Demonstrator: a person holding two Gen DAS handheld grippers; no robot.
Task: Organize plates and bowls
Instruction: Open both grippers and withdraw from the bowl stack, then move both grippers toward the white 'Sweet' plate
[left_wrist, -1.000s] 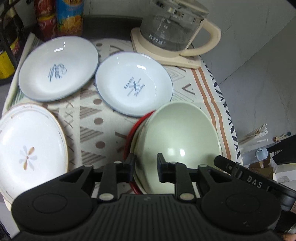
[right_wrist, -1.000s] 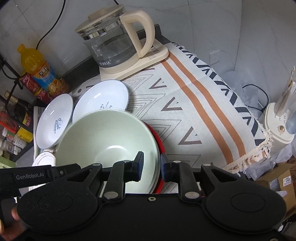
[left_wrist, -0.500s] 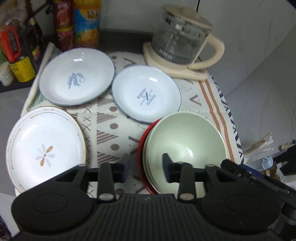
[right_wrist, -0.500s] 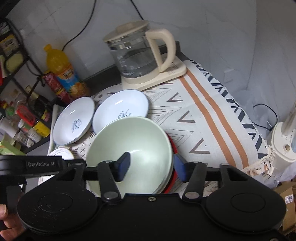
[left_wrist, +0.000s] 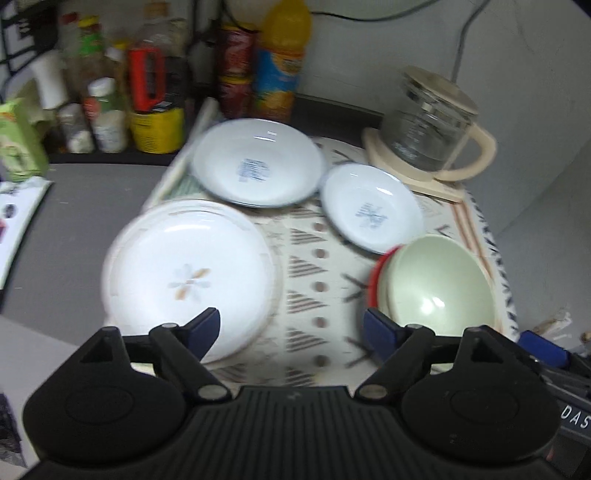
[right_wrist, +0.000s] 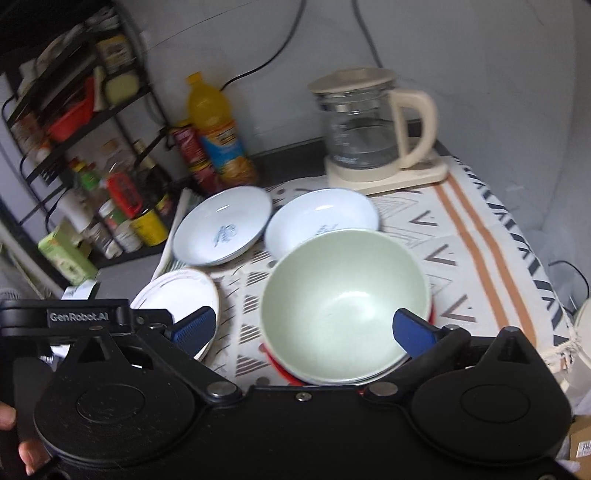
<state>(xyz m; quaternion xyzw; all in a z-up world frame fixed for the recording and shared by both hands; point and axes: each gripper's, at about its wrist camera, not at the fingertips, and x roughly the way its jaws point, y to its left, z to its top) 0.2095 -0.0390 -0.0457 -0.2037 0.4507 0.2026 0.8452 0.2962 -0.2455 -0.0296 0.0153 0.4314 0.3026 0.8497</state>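
We see both the left claw (left_wrist: 290, 328) and the right claw (right_wrist: 314, 328) spread wide and holding nothing, the green bowl (right_wrist: 345, 304) at frame centre nested in a red bowl (right_wrist: 284, 367).

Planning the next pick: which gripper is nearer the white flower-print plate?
Left. The left gripper hovers with one finger over the white flower-print plate; the right gripper brackets the pale green bowl.

A glass kettle (right_wrist: 364, 125) with a cream handle stands on its cream base far ahead and right of the tongs, on a patterned cloth (right_wrist: 476, 236) covering the table (left_wrist: 85, 221). Far ahead and left stand an orange drink bottle (right_wrist: 218, 136), a red can (left_wrist: 234, 79), and a black rack (right_wrist: 74, 122) of jars.
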